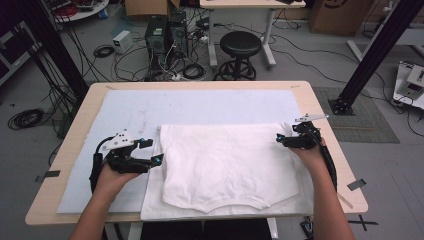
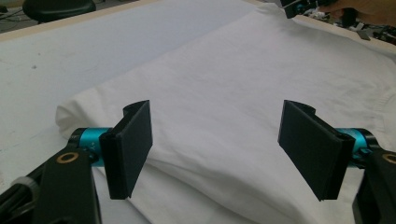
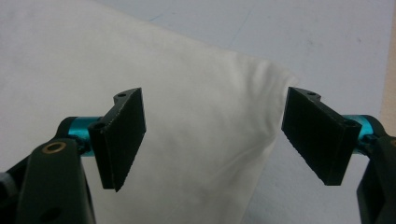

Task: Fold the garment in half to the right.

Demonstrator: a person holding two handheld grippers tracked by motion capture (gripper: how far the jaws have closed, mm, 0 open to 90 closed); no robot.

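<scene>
White t-shirt (image 1: 230, 165) is lying folded on the pale mat (image 1: 125, 115). Left gripper (image 1: 157, 159) is hovering at its left edge, jaws wide, shirt ahead between them. Right gripper (image 1: 278, 139) is gaping over the far right corner, nothing pinched.

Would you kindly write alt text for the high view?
A folded white shirt lies on a pale mat on a wooden table. A person holds an open left gripper and right gripper at the shirt's two sides.
</scene>
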